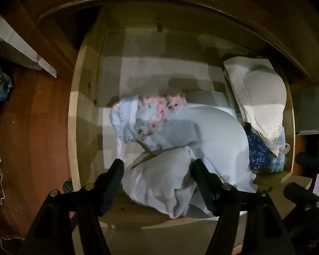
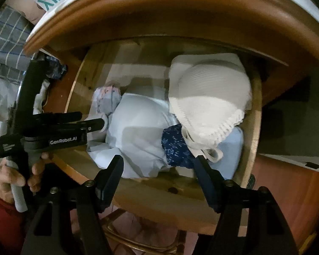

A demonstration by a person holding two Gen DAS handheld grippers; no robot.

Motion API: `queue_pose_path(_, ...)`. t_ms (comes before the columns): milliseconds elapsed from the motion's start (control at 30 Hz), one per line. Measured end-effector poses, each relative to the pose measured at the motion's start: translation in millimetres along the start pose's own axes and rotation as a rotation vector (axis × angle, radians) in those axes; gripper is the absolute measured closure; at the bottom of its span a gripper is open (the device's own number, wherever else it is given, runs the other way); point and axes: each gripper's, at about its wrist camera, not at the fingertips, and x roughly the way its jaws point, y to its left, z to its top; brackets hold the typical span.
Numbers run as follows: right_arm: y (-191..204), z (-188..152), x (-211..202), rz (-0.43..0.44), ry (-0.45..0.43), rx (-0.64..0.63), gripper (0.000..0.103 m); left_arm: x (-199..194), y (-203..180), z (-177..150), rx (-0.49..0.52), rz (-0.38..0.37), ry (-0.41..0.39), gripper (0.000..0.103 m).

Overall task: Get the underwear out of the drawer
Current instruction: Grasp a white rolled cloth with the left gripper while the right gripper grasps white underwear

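Left gripper jaws stand apart, straddling the pale blue underwear bundle, likely poised to pinch it; right gripper jaws also apart above navy floral underwear, all inside the wooden drawer

a home, most likely a bedroom: an open pine drawer of a reddish wooden dresser holds folded clothing, with a pale blue garment, a floral piece and a white ribbed bra on the right; checked bedding-like fabric lies at far left, and a cane furniture frame stands below
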Motion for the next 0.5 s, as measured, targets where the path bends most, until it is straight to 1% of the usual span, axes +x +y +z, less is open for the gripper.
queue_pose_path(133, 4, 4, 6, 0.007, 0.008, -0.005, 0.037, -2, 1, 0, -0.001, -0.023, 0.017, 0.033)
queue_pose_path(200, 4, 4, 6, 0.004, 0.007, -0.007, 0.037, -9, -2, 0, 0.019, -0.021, -0.011, 0.034)
queue_pose_path(333, 1, 2, 9, -0.004, 0.019, 0.0, 0.036, -13, -8, 1, 0.042, -0.047, -0.025, 0.034)
queue_pose_path(367, 1, 1, 10, -0.005, 0.022, 0.001, 0.036, -12, -9, 0, 0.053, -0.039, -0.019, 0.034)
queue_pose_path(433, 0, 1, 12, -0.009, 0.026, 0.005, 0.036, -4, -12, -1, 0.077, 0.011, 0.007, 0.034)
queue_pose_path(467, 0, 2, 13, -0.011, 0.027, 0.006, 0.036, 4, -13, -3, 0.091, 0.053, 0.039, 0.033)
queue_pose_path(500, -1, 2, 13, -0.013, 0.028, 0.007, 0.036, 9, -12, -3, 0.09, 0.07, 0.059, 0.033)
